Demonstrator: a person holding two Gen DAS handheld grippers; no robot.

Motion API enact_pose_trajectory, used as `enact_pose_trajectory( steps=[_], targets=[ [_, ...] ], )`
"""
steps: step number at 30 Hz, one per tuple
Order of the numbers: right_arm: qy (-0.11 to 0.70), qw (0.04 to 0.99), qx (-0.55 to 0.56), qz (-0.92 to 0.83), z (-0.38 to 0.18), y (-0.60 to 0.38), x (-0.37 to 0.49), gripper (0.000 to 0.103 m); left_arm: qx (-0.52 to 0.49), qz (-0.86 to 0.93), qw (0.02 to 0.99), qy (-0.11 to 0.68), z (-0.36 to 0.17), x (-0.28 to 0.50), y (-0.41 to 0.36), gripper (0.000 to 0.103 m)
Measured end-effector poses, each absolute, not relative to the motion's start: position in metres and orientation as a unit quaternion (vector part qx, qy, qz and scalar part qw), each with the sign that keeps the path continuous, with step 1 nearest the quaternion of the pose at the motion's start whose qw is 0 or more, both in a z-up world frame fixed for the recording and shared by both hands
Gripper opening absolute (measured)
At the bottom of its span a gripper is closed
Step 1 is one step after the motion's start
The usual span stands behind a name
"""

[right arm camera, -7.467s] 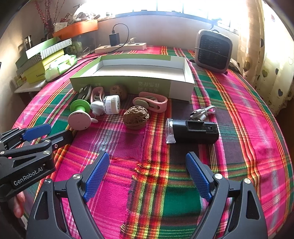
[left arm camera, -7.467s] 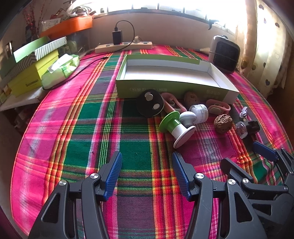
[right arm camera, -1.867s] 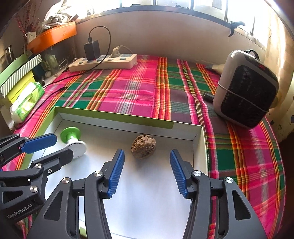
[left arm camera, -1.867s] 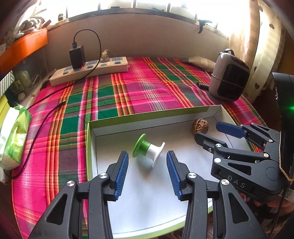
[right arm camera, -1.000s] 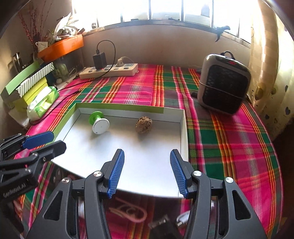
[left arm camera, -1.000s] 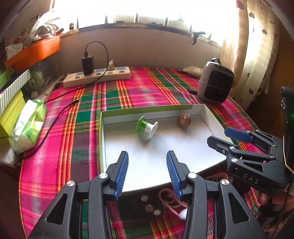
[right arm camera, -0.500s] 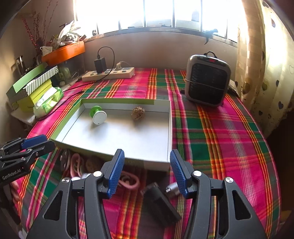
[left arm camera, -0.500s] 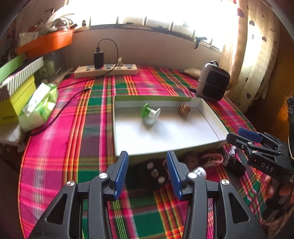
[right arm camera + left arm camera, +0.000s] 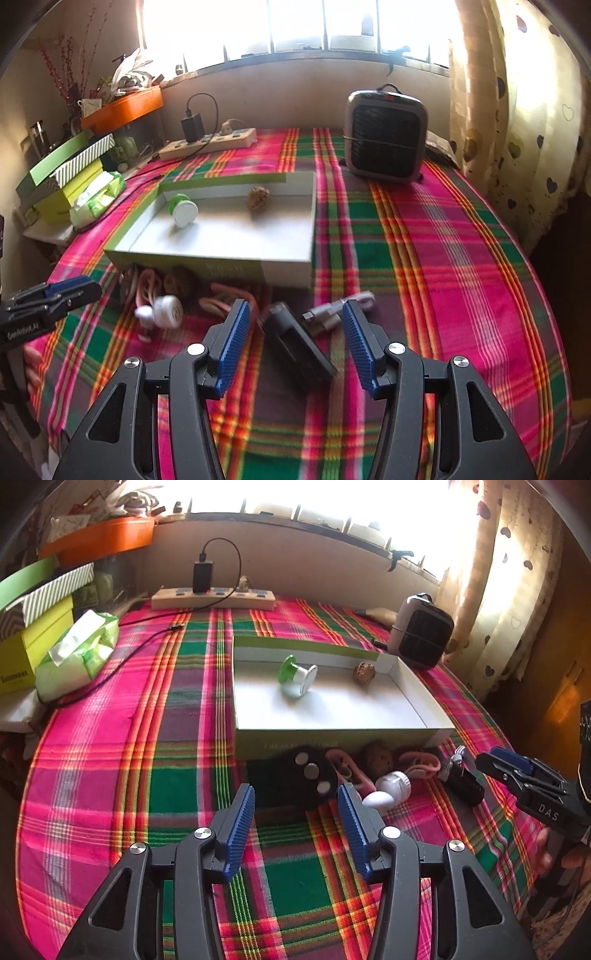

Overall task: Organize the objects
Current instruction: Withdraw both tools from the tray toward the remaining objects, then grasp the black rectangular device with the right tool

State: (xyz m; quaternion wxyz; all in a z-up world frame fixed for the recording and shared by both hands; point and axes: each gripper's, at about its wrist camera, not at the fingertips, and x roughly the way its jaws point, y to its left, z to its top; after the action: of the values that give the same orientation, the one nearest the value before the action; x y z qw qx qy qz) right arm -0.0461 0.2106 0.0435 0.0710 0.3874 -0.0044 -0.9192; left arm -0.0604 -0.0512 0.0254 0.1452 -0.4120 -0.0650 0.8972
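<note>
A shallow green-and-white box (image 9: 332, 734) holds a green-and-white spool (image 9: 295, 675) and a walnut (image 9: 364, 672). Loose items lie along its near wall: a black disc with three silver dots (image 9: 312, 775), pink clips (image 9: 347, 768), a second walnut (image 9: 376, 758), a white capped piece (image 9: 391, 786) and a black rectangular device (image 9: 295, 347) beside a white cable (image 9: 332, 310). My left gripper (image 9: 297, 795) hovers just short of the disc, its jaws opening with nothing between them. My right gripper (image 9: 295, 314) stands open above the black device, pads apart from it.
A grey heater (image 9: 386, 140) stands at the back right by the curtain. A power strip (image 9: 212, 600) with a charger lies along the back wall. A tissue pack (image 9: 77, 653) and stacked boxes (image 9: 33, 627) sit at the left edge of the plaid tablecloth.
Both grippers have drawn back from over the box towards the near side, bringing the loose items in front of it into view. The left jaws stand wider.
</note>
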Motion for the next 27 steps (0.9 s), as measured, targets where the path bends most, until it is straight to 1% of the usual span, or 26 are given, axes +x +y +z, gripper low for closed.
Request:
enact_pose_trajectory(
  steps=[6,9,20,27],
  targets=[
    [-0.014,0.054,0.398,-0.916,0.034,0.228,-0.037,0.054,-0.419,0.894,0.146,-0.068,0.019,-0.06,-0.05,0.046],
    [-0.022,0.049,0.406,-0.912,0.029,0.234,-0.036,0.058,-0.419,0.894,0.143,-0.072,0.018,-0.061,-0.052,0.046],
    [-0.016,0.088,0.418,-0.904,0.016,0.219,-0.046,0.058,-0.436,0.884,0.151,-0.074,0.008,-0.068,-0.051,0.046],
    [-0.009,0.095,0.432,-0.897,0.008,0.218,-0.055,0.058,-0.445,0.878,0.162,-0.068,0.005,-0.074,-0.046,0.046]
  ],
)
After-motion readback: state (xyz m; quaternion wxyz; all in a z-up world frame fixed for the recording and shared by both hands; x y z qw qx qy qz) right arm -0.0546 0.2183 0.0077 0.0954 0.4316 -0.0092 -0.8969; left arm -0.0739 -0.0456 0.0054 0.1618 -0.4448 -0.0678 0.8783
